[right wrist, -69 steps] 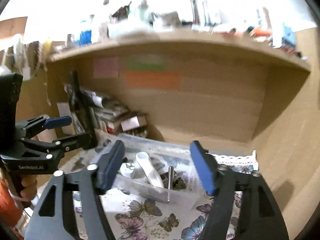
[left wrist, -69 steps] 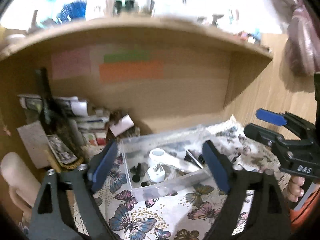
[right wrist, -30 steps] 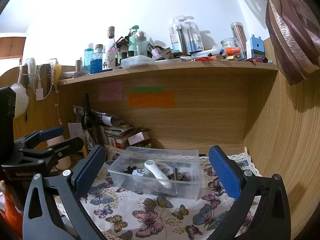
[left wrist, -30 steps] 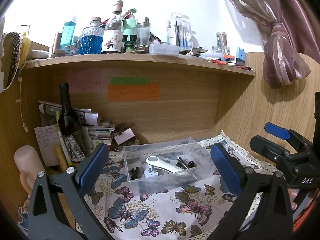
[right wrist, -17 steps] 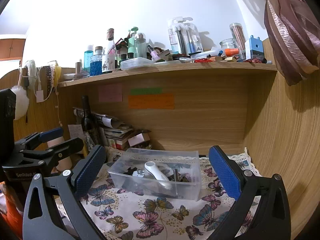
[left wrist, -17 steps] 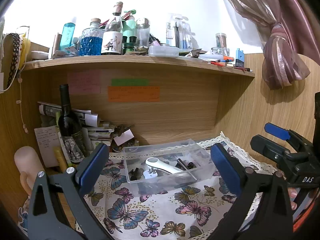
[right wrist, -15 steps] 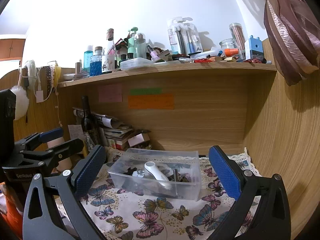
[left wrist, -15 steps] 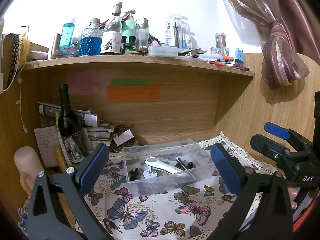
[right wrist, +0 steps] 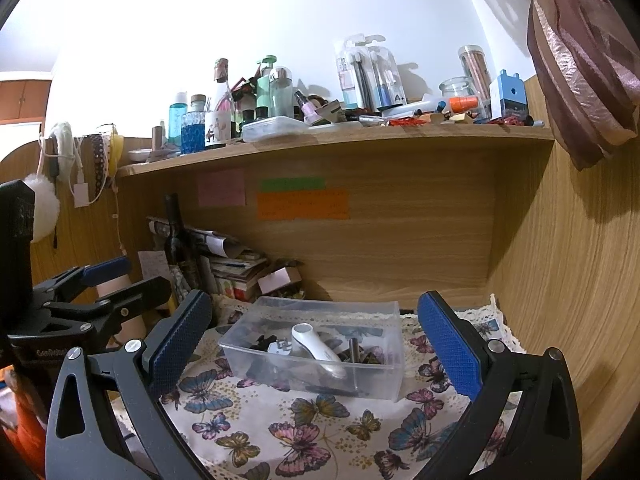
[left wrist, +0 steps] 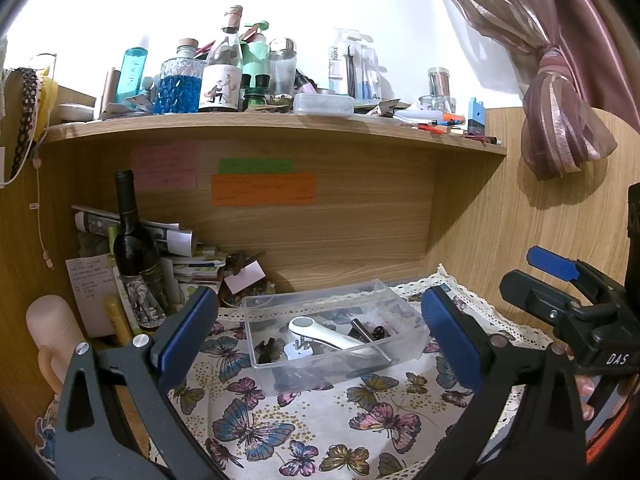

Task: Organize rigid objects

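Step in hand: you look to be at or near the close of the sorting. The small rigid things sit inside the clear plastic box [left wrist: 334,334], and both grippers are held back from it with nothing in them.
Left gripper [left wrist: 320,336]: jaws wide apart, empty, framing the box from the near side without touching it.
Right gripper [right wrist: 312,344]: jaws also wide apart and empty, level with the box and clear of its walls.
Where the things are: the box stands on the butterfly-print cloth [right wrist: 304,436] covering the table, under the wooden shelf [left wrist: 276,128]. Inside it you can make out a white handled tool [right wrist: 316,346] lying diagonally, a white plug [left wrist: 298,350] beside its head, a metal rod [right wrist: 353,348] and some small dark pieces too small to name.
Left outside: no loose rigid item shows on the cloth near the box. The wine bottle [left wrist: 134,248] and stacked papers [left wrist: 180,256] at the back left seem to be standing clutter, though you cannot be sure from here.
Next move calls for: scan the cloth edges and the corner behind the box for stragglers. If you find one, bring one gripper over it with jaws kept apart, close on a firm flat part, and lower it into the box clear of the white tool.
Caution: the box wall is thin and light; a nudge could slide it on the cloth.
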The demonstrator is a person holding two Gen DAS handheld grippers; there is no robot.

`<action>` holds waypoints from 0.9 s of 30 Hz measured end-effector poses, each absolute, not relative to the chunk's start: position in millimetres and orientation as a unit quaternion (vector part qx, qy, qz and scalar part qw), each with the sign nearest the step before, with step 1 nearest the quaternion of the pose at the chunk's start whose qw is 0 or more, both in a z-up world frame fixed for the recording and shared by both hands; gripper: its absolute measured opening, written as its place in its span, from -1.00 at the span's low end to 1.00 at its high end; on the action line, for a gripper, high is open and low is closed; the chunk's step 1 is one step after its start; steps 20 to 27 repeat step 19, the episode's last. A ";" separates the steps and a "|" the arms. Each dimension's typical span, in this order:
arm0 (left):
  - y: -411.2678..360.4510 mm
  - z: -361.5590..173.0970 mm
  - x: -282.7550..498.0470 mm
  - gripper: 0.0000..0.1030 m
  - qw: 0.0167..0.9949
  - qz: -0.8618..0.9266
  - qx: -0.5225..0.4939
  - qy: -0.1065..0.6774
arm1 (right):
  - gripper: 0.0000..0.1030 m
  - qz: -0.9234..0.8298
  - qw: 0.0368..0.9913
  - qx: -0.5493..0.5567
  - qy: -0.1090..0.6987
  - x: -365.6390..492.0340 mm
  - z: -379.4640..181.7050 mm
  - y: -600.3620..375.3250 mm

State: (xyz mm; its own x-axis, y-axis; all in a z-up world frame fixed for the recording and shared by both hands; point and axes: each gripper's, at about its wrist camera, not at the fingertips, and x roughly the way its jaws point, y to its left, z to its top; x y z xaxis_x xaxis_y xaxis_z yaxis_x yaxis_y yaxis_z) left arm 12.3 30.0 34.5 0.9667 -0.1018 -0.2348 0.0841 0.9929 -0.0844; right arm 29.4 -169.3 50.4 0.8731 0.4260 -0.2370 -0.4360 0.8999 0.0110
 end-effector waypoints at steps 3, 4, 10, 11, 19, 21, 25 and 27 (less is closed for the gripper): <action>30.5 35.2 12.2 1.00 0.991 -0.047 -0.039 0.119 | 1.00 0.222 0.968 -0.021 0.120 29.0 49.6 -167.2; 30.2 35.1 12.3 1.00 0.991 -0.047 -0.038 0.119 | 1.00 0.223 0.967 -0.021 0.121 29.3 49.2 -166.4; 31.0 35.1 13.3 1.00 0.990 -0.055 -0.042 0.120 | 1.00 0.223 0.967 -0.025 0.122 28.6 46.6 -162.4; 30.7 35.0 13.0 1.00 0.990 -0.056 -0.041 0.120 | 1.00 0.223 0.967 -0.025 0.123 28.6 46.6 -162.5; 28.4 32.9 13.9 1.00 0.989 -0.063 -0.040 0.124 | 1.00 0.221 0.966 -0.019 0.133 34.7 42.4 -161.1; 28.4 32.9 13.9 1.00 0.989 -0.063 -0.040 0.124 | 1.00 0.221 0.966 -0.019 0.133 34.7 42.4 -161.1; 28.4 32.9 13.9 1.00 0.989 -0.063 -0.040 0.124 | 1.00 0.221 0.966 -0.019 0.133 34.7 42.4 -161.1; 28.4 32.9 13.9 1.00 0.989 -0.063 -0.040 0.124 | 1.00 0.221 0.966 -0.019 0.133 34.7 42.4 -161.1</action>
